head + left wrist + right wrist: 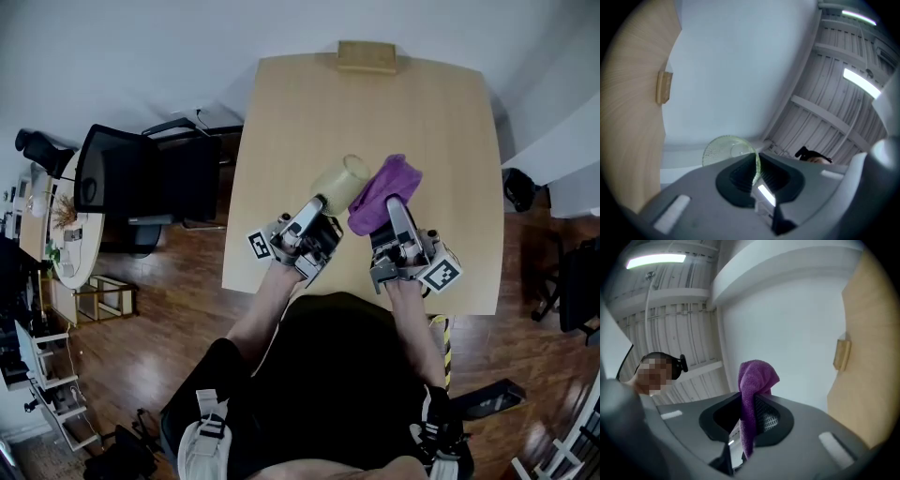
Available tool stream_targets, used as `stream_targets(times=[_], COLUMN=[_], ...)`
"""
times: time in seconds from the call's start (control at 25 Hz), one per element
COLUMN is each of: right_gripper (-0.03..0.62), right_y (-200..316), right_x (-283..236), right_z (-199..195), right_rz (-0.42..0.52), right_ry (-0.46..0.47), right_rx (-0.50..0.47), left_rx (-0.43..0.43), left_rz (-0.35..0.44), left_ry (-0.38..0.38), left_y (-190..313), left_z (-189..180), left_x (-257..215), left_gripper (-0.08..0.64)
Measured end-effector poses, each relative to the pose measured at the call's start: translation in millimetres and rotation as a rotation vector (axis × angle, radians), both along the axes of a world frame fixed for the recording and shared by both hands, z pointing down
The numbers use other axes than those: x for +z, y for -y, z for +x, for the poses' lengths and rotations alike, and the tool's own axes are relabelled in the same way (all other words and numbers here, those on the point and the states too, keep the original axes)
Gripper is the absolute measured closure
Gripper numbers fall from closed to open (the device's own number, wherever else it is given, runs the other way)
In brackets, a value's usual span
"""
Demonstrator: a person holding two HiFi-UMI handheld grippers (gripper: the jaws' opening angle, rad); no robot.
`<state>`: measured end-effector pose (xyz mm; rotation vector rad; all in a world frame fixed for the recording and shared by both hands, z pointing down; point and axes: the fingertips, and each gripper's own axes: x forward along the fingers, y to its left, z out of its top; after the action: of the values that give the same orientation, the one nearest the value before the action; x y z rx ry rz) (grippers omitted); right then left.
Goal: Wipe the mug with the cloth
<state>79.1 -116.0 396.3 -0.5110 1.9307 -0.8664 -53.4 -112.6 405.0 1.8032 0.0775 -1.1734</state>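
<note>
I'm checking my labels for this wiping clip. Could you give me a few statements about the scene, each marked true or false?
1. The left gripper grips the mug by its rim. True.
2. The right gripper is empty. False: its jaws are shut on the purple cloth.
3. The mug stands on the table. False: it is held up, off the table.
4. A wooden block lies at the table's far edge. True.

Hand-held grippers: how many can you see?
2. The left hand-held gripper grips the mug by its rim; the right hand-held gripper grips the cloth. None seem hidden.
</note>
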Motion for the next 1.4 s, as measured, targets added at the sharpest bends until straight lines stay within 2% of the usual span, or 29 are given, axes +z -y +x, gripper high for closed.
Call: stream_targets(times=[0.12,0.2,0.28,0.32,0.4,0.52,0.6,0.68,0.8,0.88,0.96,1.04,1.08,1.12,1.2,1.32,1.4], right_gripper=[0.534,0.534,0.534,0.534,0.534,0.534,0.534,0.534,0.534,0.534,0.534,0.534,0.532,0.532,0.532,0.532,0.532], right_y=[-7.1,-10.1,-8.9,-6.3,-0.2,0.3,-4.3,-9.2,-14.6,-17.7,-20.8,-21.4,-19.7,-17.2,-13.4,-16.2,-22.2], right_x=[21.2,50.2,76.1,81.4,69.0,17.8,-9.2,-19.2,-4.8,17.0,44.9,69.1,74.7,73.1,52.5,13.9,-1.2], right_z=[-39.3,-59.2,-61.8,-54.4,-29.3,5.3,11.6,0.1,-30.0,-48.8,-66.3,-72.2,-68.4,-60.8,-35.8,9.6,25.1], right_rz=[-0.018,-0.082,-0.167,-0.199,-0.203,-0.09,-0.021,0.001,-0.053,-0.111,-0.175,-0.222,-0.232,-0.23,-0.182,-0.03,0.044], right_ry=[-0.11,-0.223,-0.268,-0.246,-0.136,0.103,0.209,0.231,0.223,0.163,0.021,-0.105,-0.122,-0.091,0.071,0.304,0.374], right_rx=[-0.115,-0.17,-0.199,-0.194,-0.16,-0.159,-0.201,-0.263,-0.361,-0.405,-0.429,-0.422,-0.408,-0.394,-0.375,-0.361,-0.372], left_rx=[0.004,0.003,0.028,0.045,0.063,0.073,0.08,0.101,0.15,0.171,0.189,0.208,0.213,0.215,0.21,0.216,0.23], left_rz=[0.005,0.029,0.09,0.129,0.198,0.241,0.259,0.29,0.344,0.378,0.414,0.436,0.442,0.444,0.447,0.461,0.479], left_ry=[-0.036,-0.059,-0.067,-0.068,-0.061,-0.049,-0.048,-0.046,-0.064,-0.078,-0.061,-0.028,-0.016,-0.006,0.019,0.064,0.087], left_y=[1.1,1.4,-5.9,-11.4,-21.2,-29.7,-33.1,-38.7,-50.2,-56.4,-62.7,-67.7,-68.8,-68.9,-67.0,-67.2,-70.0], left_z=[1.4,-6.4,-11.9,-13.0,-14.2,-14.5,-12.1,-8.2,-3.3,-4.1,-2.7,1.3,2.1,1.6,-1.2,-3.2,-0.9], left_x=[-0.9,-2.3,-6.2,-9.7,-16.2,-19.4,-24.0,-27.5,-35.0,-39.1,-39.3,-37.2,-36.4,-35.8,-34.1,-32.1,-32.2], left_gripper=[0.517,0.515,0.521,0.521,0.52,0.52,0.52,0.52,0.521,0.52,0.517,0.52,0.52,0.52,0.52,0.52,0.52])
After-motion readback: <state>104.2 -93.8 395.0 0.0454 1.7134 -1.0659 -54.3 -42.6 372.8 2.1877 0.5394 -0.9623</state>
